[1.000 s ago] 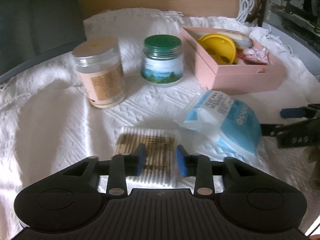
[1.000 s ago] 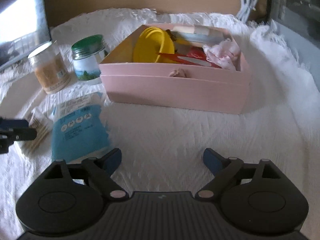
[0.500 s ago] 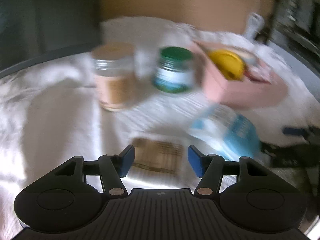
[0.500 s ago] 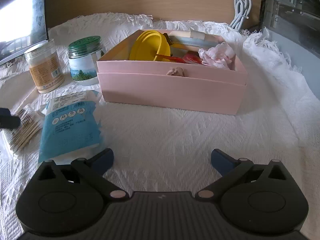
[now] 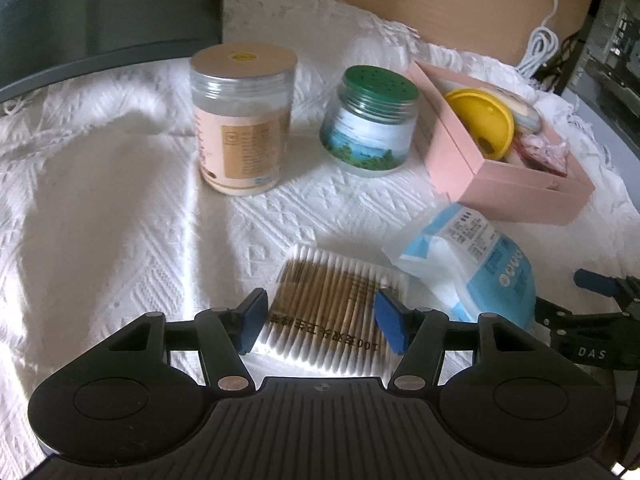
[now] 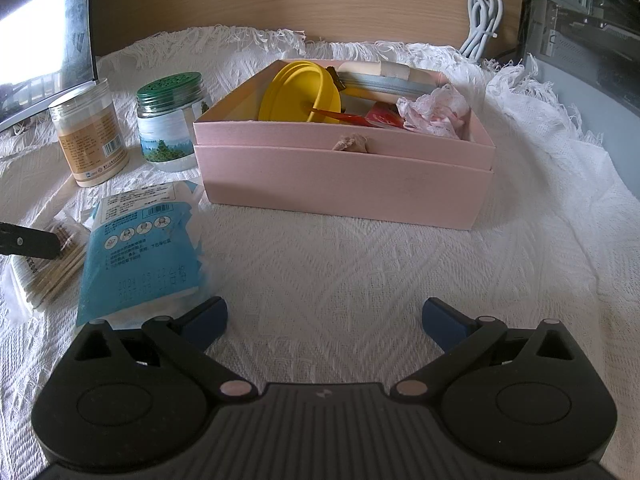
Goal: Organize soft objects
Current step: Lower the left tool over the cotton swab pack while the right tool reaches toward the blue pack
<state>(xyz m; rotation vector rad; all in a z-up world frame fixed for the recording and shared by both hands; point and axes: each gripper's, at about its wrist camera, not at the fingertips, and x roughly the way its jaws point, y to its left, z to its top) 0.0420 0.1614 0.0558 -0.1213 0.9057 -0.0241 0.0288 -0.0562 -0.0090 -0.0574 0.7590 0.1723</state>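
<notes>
Flat clear packet of wooden-stemmed cotton swabs (image 5: 332, 308) lying on the white woven cloth (image 5: 120, 240), framed by the wide-spread, empty left gripper (image 5: 322, 324). Just beside it lies a blue-and-white soft plastic pouch (image 6: 140, 256), with the pink cardboard box (image 6: 344, 184) beyond. Right gripper (image 6: 324, 320): fully spread over bare cloth, holding nothing.

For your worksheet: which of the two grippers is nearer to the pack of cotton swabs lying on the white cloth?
Left. The left gripper hangs directly over the pack of cotton swabs, open jaws either side. The right gripper sits off beyond the blue mask packet, over bare cloth.
</notes>
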